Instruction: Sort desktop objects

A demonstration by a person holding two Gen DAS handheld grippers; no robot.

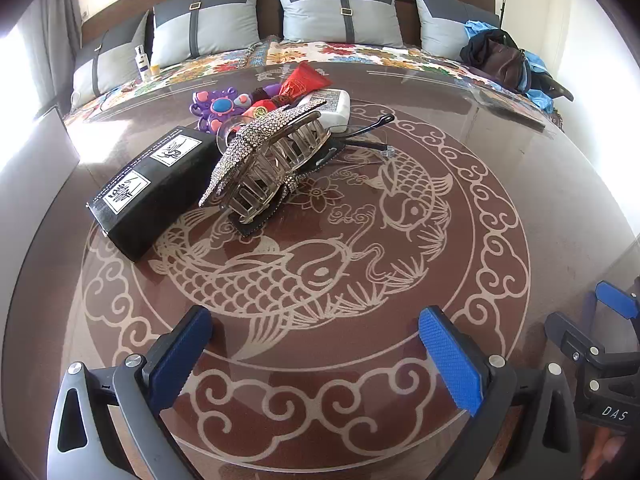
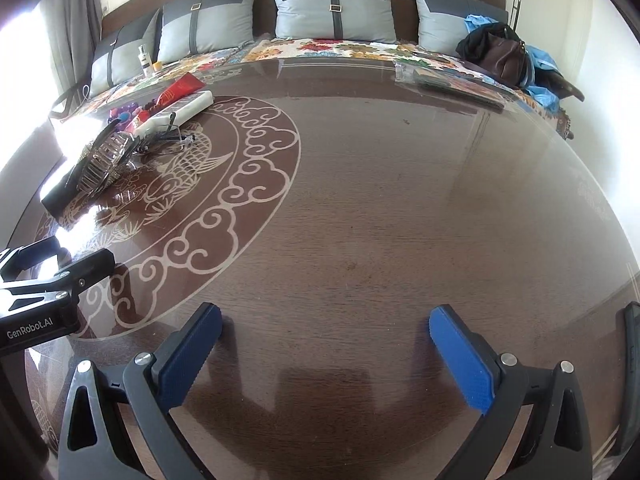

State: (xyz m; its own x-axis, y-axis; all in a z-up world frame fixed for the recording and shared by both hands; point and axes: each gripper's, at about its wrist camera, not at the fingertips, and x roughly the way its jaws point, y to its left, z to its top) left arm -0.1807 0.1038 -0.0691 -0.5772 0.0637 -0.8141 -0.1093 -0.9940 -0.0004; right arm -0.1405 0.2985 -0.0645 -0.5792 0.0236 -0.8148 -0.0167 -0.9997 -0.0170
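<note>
Hovering above the glass tabletop (image 1: 540, 208), the left tongs (image 1: 316, 352) gaped wide and empty, and the right tongs (image 2: 326, 346) stood apart too, holding nothing. The clutter sat in a heap at the far side: a rhinestone hair claw (image 1: 264, 160) leaning beside a black box (image 1: 152, 184). I'd take the claw first, gripping across its body. Glasses (image 1: 360, 136) beneath it were half hidden.
</note>
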